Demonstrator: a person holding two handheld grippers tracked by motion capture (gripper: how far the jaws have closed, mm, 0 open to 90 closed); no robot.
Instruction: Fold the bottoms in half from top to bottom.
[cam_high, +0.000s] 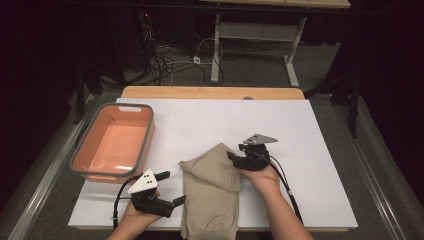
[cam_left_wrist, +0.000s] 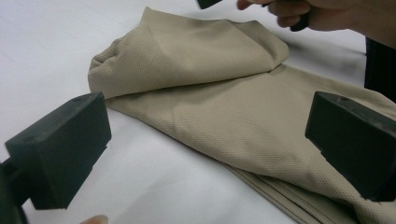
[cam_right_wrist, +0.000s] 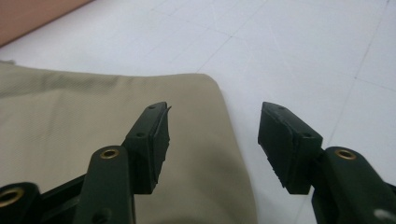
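In the high view, the folded beige cloth (cam_high: 210, 192) lies on the white table (cam_high: 300, 150) between the left gripper (cam_high: 172, 189) and right gripper (cam_high: 234, 159). Left gripper view: jaws wide, cloth (cam_left_wrist: 224, 107) beyond, untouched. Right gripper view: jaws parted, empty, above the cloth's (cam_right_wrist: 70, 140) edge.
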